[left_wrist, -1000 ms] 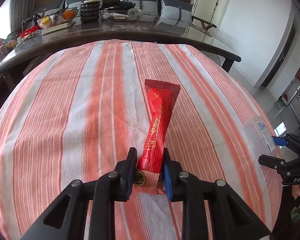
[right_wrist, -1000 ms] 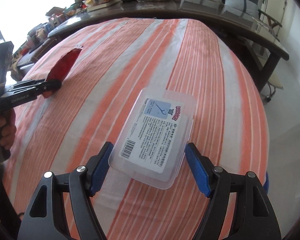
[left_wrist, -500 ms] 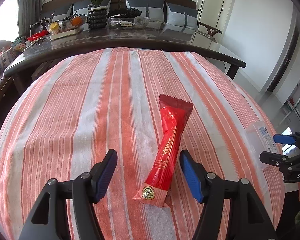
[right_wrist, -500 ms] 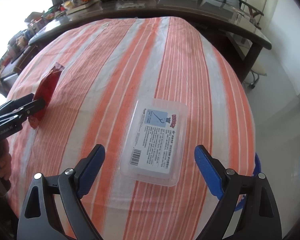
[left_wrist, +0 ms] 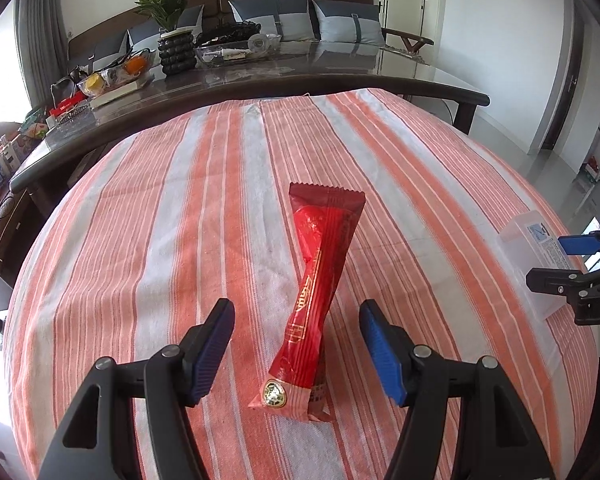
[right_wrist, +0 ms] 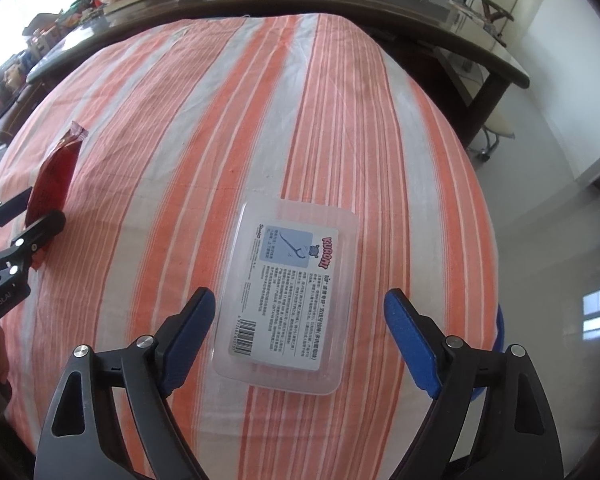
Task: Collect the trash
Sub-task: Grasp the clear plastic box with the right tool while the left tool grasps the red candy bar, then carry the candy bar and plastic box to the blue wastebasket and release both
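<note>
A long red snack wrapper [left_wrist: 320,276] lies on the orange-and-white striped tablecloth [left_wrist: 172,240]. My left gripper [left_wrist: 298,344] is open, its blue pads on either side of the wrapper's near end, not touching it. A clear plastic box with a printed label [right_wrist: 290,292] lies flat on the cloth. My right gripper [right_wrist: 300,328] is open, its pads on either side of the box's near part, apart from it. The box [left_wrist: 532,256] and right gripper [left_wrist: 580,264] also show at the right edge of the left wrist view. The wrapper [right_wrist: 54,184] and left gripper [right_wrist: 16,224] show at the left of the right wrist view.
A dark glossy table [left_wrist: 300,76] stands behind the striped one, with a potted plant [left_wrist: 172,40], fruit and clutter. A sofa with grey cushions [left_wrist: 300,16] is at the back. The cloth's right edge drops to a pale floor [right_wrist: 560,200].
Both grippers have opened and drawn back. The left let go of the red wrapper, which now lies on the cloth. The right let go of the clear box.
</note>
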`<move>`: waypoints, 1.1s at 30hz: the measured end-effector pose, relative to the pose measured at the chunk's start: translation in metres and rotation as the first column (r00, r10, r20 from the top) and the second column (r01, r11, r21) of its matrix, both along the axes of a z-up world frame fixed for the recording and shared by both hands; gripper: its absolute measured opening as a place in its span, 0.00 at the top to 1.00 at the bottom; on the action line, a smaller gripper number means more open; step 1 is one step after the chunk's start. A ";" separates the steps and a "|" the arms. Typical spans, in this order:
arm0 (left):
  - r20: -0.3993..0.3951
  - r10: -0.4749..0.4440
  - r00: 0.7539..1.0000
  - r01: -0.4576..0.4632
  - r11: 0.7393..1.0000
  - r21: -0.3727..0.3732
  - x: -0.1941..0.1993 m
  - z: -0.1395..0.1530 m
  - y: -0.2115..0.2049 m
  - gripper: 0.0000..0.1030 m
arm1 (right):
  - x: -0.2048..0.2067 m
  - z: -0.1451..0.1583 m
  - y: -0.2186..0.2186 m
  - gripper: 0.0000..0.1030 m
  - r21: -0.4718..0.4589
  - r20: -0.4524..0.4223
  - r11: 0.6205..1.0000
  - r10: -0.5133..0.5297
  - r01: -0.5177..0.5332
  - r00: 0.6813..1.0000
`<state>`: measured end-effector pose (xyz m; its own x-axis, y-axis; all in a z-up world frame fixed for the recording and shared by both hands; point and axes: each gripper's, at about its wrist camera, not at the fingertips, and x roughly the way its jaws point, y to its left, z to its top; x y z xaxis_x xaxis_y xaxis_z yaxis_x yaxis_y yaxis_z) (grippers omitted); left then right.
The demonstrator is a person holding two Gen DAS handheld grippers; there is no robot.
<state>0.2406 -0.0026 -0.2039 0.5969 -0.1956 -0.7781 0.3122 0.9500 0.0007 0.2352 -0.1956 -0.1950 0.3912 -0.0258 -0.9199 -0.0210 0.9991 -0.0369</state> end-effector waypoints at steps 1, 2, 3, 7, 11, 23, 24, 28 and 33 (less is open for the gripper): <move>0.001 -0.006 1.000 0.006 1.000 -0.005 0.000 0.000 -0.001 0.39 | 0.000 0.000 -0.002 0.23 0.006 0.000 1.000 -0.003 0.003 1.000; 0.004 -0.013 1.000 0.013 1.000 -0.012 0.000 0.000 -0.001 0.47 | 0.000 0.000 -0.003 0.34 0.020 -0.002 1.000 0.000 0.000 1.000; -0.001 -0.021 1.000 0.020 1.000 -0.016 0.000 0.000 -0.002 0.78 | -0.001 0.001 -0.004 0.39 0.028 0.000 1.000 0.002 -0.002 1.000; -0.020 -0.055 0.998 0.052 0.994 -0.094 -0.004 0.005 -0.001 0.88 | -0.007 0.010 -0.007 0.40 0.038 0.036 0.999 0.005 -0.006 0.999; -0.025 -0.133 0.991 0.127 0.974 -0.187 -0.025 0.019 -0.023 0.88 | -0.022 0.026 -0.025 0.40 0.091 0.082 0.996 0.002 -0.009 0.997; -0.113 -0.475 0.873 0.424 0.852 -0.308 -0.077 0.033 -0.235 0.89 | -0.100 0.031 -0.199 0.39 0.193 0.120 0.957 -0.242 0.216 0.963; -0.123 -0.493 0.861 0.441 0.845 -0.304 -0.079 0.030 -0.255 0.89 | -0.106 0.025 -0.217 0.39 0.201 0.111 0.948 -0.272 0.247 0.956; -0.203 -0.538 0.818 0.461 0.825 -0.326 -0.075 0.008 -0.329 0.89 | -0.125 -0.006 -0.276 0.39 0.247 0.081 0.912 -0.357 0.329 0.930; -0.280 -0.539 0.794 0.456 0.834 -0.312 -0.063 -0.026 -0.395 0.89 | -0.127 -0.055 -0.317 0.39 0.292 0.030 0.875 -0.411 0.386 0.911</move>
<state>0.1780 -0.3977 -0.2301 0.0721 -0.5785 -0.8125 0.6811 0.6237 -0.3836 0.1078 -0.5125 -0.2502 0.4807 0.0507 -0.8754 0.3716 0.8924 0.2558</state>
